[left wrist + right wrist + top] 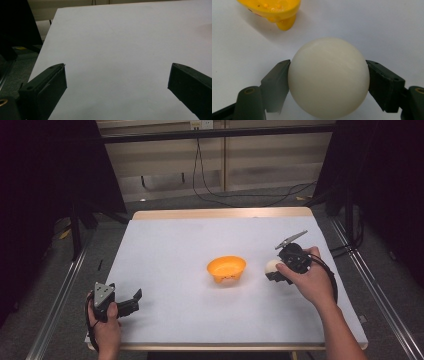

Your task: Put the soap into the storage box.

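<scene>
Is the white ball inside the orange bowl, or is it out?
Out. The white ball sits clamped between the right gripper's black jaws, beside the orange bowl, not in it.

A lab recording bay — white-covered table [165, 245], black curtains [30, 195], floor rails [60, 295], trailing cables [210, 185].

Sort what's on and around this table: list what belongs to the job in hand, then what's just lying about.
Belongs to the job:
- white ball, clamped in the right tongs
- orange bowl, beside the ball
- table, where it all sits

Just lying about:
- left tongs, open and idle at the table's near left corner
- black cables on the floor behind the table
</scene>
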A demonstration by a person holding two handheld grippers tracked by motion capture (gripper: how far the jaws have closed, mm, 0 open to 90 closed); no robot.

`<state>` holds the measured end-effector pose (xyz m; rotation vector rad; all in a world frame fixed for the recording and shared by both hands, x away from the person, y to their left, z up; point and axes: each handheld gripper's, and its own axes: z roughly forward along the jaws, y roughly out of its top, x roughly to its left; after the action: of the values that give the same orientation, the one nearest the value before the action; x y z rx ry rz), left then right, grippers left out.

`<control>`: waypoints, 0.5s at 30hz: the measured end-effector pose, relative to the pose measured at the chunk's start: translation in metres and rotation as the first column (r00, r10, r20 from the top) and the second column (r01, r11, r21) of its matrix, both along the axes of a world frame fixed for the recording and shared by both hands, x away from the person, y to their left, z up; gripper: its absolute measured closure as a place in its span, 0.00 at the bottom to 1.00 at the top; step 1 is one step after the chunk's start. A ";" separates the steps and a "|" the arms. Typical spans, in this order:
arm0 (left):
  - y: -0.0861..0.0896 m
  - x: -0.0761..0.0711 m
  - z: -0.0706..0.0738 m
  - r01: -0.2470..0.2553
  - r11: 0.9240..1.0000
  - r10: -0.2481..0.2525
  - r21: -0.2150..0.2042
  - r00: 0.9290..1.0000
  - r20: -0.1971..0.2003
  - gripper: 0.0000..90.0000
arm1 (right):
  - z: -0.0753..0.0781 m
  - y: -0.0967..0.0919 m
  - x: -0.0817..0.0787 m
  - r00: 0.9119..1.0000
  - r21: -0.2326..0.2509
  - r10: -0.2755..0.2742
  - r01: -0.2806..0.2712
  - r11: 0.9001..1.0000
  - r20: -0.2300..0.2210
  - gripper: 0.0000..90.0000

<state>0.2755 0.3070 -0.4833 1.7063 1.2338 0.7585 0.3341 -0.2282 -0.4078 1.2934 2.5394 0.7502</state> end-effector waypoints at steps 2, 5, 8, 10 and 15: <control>0.000 0.000 0.000 0.000 1.000 0.000 0.002 1.000 0.000 0.02 | 0.002 0.002 0.001 1.000 0.004 0.003 -0.003 1.000 0.003 0.27; 0.000 0.000 0.000 0.000 1.000 0.000 0.003 1.000 0.000 0.02 | 0.006 0.006 0.003 1.000 0.006 0.008 -0.008 1.000 0.010 0.27; 0.000 0.000 0.000 -0.002 1.000 0.002 0.003 1.000 0.000 0.02 | 0.009 0.010 0.005 1.000 0.005 0.021 -0.021 1.000 0.021 0.27; 0.000 0.000 0.000 -0.001 1.000 0.001 0.006 1.000 0.001 0.02 | 0.012 0.014 0.007 0.999 0.008 0.024 -0.025 1.000 0.027 0.27; 0.000 0.000 0.000 -0.002 1.000 0.002 0.006 1.000 0.001 0.02 | 0.016 0.024 0.011 0.999 0.011 0.035 -0.035 0.999 0.030 0.27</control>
<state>0.2753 0.3065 -0.4831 1.7100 1.2340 0.7647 0.3447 -0.2042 -0.3914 1.2349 2.5444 0.7865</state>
